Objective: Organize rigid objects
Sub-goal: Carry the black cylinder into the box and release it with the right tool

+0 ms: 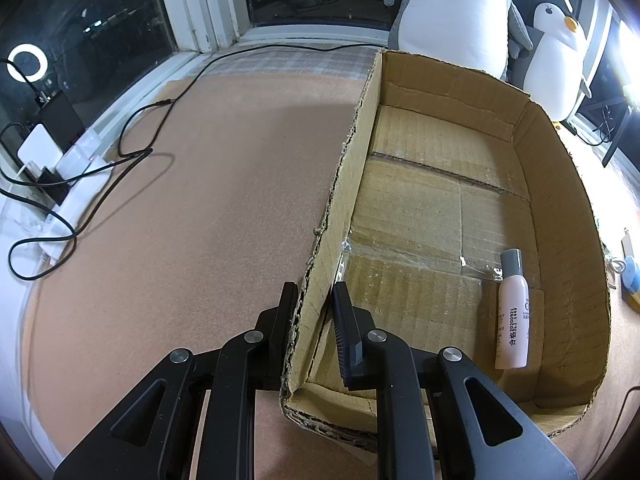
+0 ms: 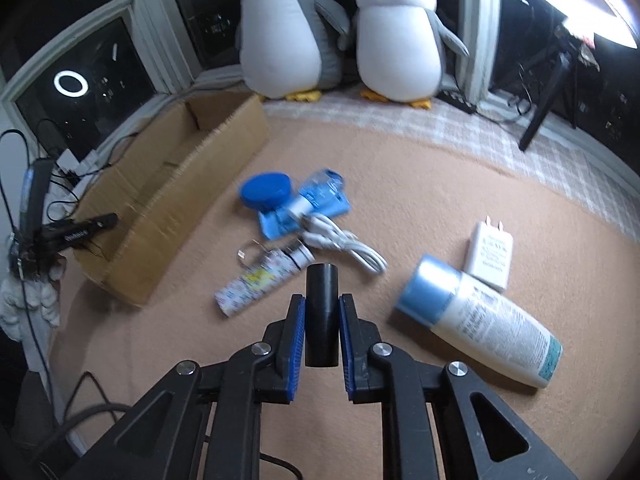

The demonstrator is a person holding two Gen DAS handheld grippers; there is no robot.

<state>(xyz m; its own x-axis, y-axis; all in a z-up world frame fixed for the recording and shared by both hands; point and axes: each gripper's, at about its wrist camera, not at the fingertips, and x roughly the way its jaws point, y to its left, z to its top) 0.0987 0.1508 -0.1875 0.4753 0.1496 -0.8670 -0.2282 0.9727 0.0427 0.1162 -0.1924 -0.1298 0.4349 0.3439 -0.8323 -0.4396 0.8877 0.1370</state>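
My right gripper (image 2: 322, 312) has its fingers (image 2: 297, 332) pressed onto a black cylinder (image 2: 321, 312), one blue pad on each side. The cylinder's long axis runs straight forward between the pads, its far end sticking out past the tips. It hangs above the tan-covered worktop (image 2: 420, 184), clear of the clutter below.

My left gripper (image 1: 316, 304) pinches the near left wall of the cardboard box (image 1: 560, 184), one finger outside the torn edge, the other inside. I judge this to be a steadying grip.

The relation that counts: from my right fingers, the box lies forward and well to the left, its long axis running away from me towards the window. So the cylinder must travel left and over the box's right wall, and since its axis roughly matches the box's, it should need little turning.

Inside the box a white bottle with a grey cap (image 1: 513, 312) lies near the right wall, lengthwise; I'd set the cylinder on the bare floor beside it.

Between me and the box lie a patterned tube (image 2: 256, 282), a white cable (image 2: 348, 246) and blue items (image 2: 304, 204); to the right, a white lotion bottle (image 2: 480, 320) and a white plug (image 2: 489, 254).
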